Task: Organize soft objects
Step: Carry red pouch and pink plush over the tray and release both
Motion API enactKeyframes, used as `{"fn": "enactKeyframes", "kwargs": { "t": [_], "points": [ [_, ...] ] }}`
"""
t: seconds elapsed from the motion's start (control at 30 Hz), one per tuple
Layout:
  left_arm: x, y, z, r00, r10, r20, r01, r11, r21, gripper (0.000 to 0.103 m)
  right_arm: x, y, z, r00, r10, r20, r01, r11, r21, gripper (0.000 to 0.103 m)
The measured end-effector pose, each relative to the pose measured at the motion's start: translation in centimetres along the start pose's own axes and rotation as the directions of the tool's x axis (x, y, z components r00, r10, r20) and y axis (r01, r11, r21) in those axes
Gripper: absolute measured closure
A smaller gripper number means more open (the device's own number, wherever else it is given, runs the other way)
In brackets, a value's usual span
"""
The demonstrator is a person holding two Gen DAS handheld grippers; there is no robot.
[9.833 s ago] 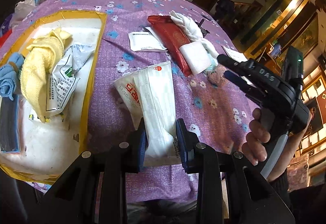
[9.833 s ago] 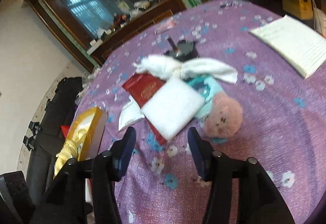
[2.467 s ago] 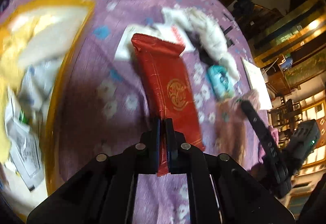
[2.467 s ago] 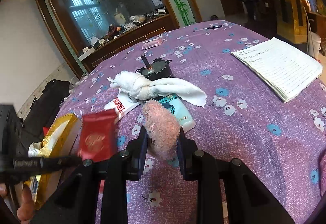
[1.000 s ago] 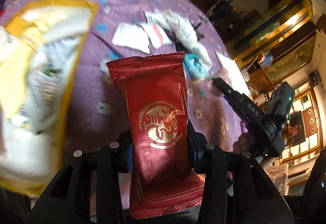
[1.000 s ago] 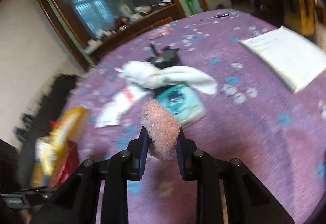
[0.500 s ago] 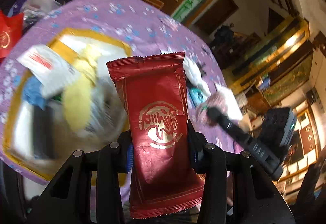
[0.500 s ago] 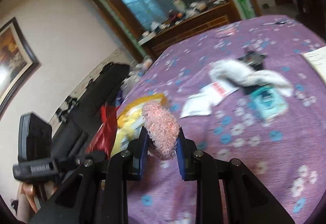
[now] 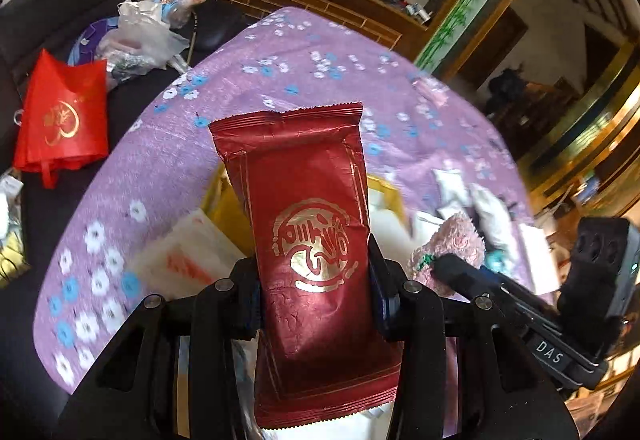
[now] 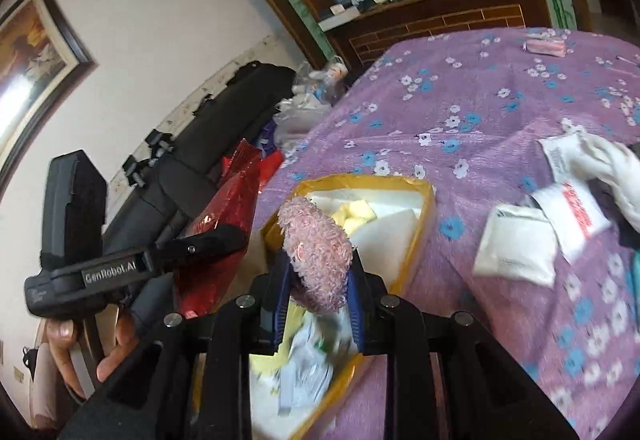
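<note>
Tongs [image 9: 316, 296] clamping red packet [image 9: 308, 240], pink plush [image 10: 316, 260]

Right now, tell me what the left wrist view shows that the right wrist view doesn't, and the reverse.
Only the left wrist view shows the red bag off the table and the logo side of the red packet. Only the right wrist view shows the yellow cloth in the box and the white sachets. Both show the packet in the left gripper, the pink plush in the right gripper, and the purple tablecloth.
</note>
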State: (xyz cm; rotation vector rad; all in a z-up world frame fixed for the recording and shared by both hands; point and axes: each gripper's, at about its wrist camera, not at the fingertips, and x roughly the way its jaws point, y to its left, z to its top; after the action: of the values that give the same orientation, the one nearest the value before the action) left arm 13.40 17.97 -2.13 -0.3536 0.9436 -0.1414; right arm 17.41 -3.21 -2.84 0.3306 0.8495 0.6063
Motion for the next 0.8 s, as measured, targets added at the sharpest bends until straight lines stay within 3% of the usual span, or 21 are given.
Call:
{"fn": "enactKeyframes", "kwargs": {
  "t": [0.33, 0.43, 0.53, 0.7, 0.8],
  "points": [
    [2.6, -0.1, 0.6, 0.994, 0.103, 0.04, -0.105, 0.992, 0.073, 0.059, 3.2, -1.2, 0.6, 0.997, -0.054, -0.05, 0.055, 0.998, 0.03, 0.075],
    [2.6, -0.1, 0.6, 0.992, 0.115, 0.052, -0.118, 0.991, 0.058, 0.057, 2.8, -1.2, 0.7, 0.999, -0.048, -0.016, 0.048, 0.998, 0.032, 0.064],
    [2.0, -0.3, 0.1, 0.99, 0.128, 0.06, -0.131, 0.99, 0.043, 0.05, 1.5, -0.8, 0.7, 0.997, -0.065, 0.045, 0.064, 0.997, 0.032, 0.038],
    [0.5, -1.4, -1.0, 0.975, 0.192, 0.114, -0.202, 0.976, 0.077, 0.045, -0.9, -0.3, 0.1, 0.996, -0.058, 0.064, 0.055, 0.998, 0.039, 0.038],
    [-0.8, -1.9, -2.2, 0.976, 0.181, 0.116, -0.188, 0.981, 0.049, 0.044, -2.7, 0.1, -0.9, 0.996, -0.055, 0.074, 0.053, 0.998, 0.029, 0.037]
  ]
}}
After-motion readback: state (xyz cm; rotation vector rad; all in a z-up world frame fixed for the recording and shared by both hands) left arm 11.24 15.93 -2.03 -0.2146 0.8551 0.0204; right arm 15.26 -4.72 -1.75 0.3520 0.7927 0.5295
